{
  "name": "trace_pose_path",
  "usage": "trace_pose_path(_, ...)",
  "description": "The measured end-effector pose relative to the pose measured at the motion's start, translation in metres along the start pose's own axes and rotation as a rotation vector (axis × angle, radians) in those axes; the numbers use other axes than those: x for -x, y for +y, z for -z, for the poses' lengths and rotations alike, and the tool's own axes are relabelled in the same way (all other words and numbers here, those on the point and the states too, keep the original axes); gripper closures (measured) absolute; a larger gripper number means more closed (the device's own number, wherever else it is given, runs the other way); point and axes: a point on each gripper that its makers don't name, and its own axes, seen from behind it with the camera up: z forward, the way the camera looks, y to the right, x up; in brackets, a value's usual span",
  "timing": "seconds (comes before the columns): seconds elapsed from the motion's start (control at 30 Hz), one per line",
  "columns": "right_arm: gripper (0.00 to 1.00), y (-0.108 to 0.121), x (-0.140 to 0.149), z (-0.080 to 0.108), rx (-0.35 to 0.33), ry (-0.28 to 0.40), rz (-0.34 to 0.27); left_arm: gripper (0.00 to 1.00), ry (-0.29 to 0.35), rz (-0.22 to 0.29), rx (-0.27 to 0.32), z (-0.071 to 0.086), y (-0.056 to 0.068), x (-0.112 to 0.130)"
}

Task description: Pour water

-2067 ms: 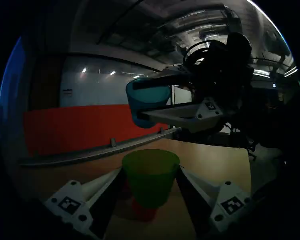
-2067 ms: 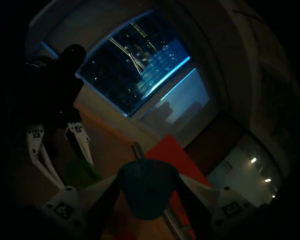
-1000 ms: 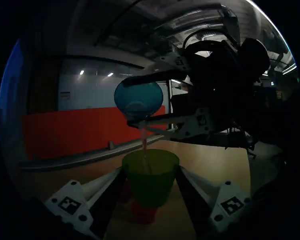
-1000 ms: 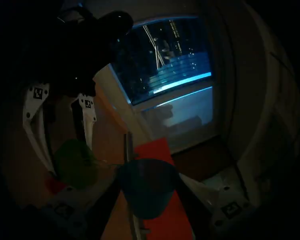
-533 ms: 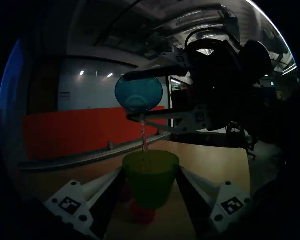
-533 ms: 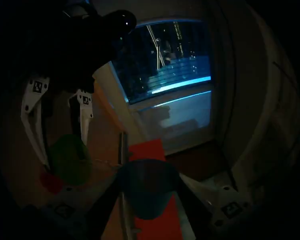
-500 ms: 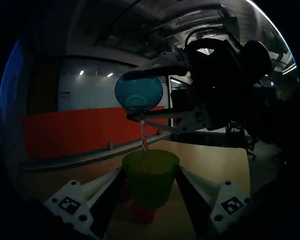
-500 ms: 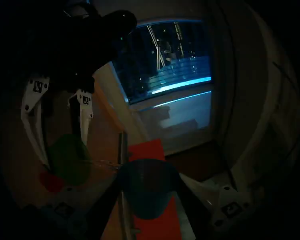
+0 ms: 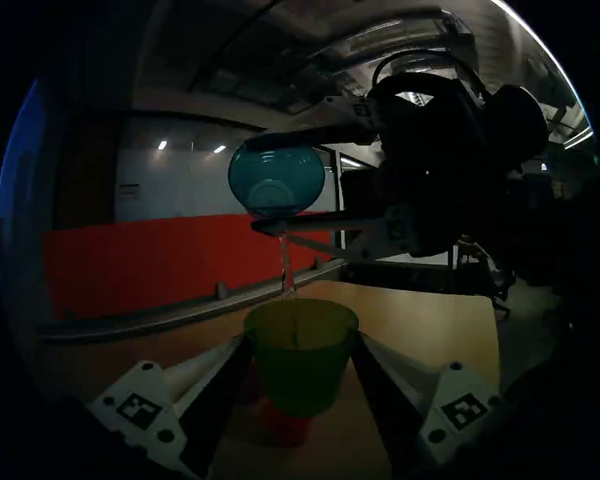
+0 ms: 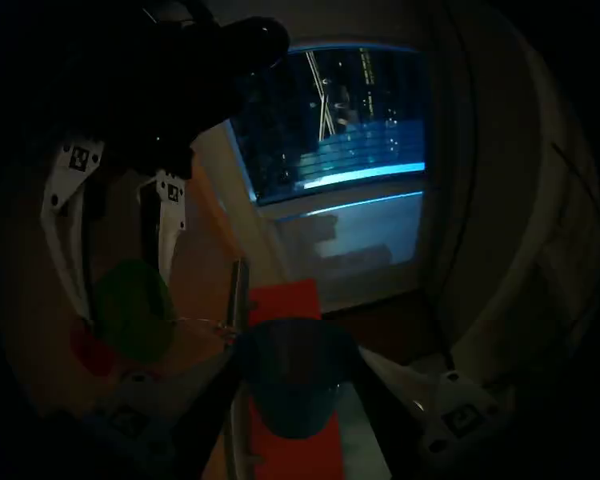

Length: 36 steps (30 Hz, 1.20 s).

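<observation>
Water [image 9: 285, 268] drops in a thin thread from the tipped blue cup [image 9: 277, 181] into the green cup [image 9: 301, 364] below it, in a dim room with the pour, by the look of it, in full course. Your right gripper [image 10: 296, 376] has its jaws clamped on the blue cup from both sides. It is rolled well over, so the stream leaves from the lowest point of the rim instead of sheeting across it. You hold that cup right above the green cup's mouth and only a little way over it, and the short fall leaves the thread small room to stray. Your left gripper [image 9: 300, 362] has its jaws closed on the green cup, one against each flank. That keeps it upright with the mouth level under the stream, which lands inside the rim. Beneath the green cup lies a red object [image 9: 288, 422], too dark to name, on the wooden bench [image 9: 428, 320]. Whether the green cup rests on something or hangs lifted cannot be told, nor how full either cup is. The likely risk is a sharper tilt, which would widen the stream past the rim, so ease the roll back gently when you judge enough has gone over.
</observation>
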Motion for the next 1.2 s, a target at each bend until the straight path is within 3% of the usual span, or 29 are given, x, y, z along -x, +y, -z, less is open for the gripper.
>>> trace_pose_path(1.2, 0.0, 0.011, -0.005, -0.007, 0.028, 0.004, 0.202, 0.16, -0.002, 0.002, 0.008, -0.003, 0.002, -0.001)
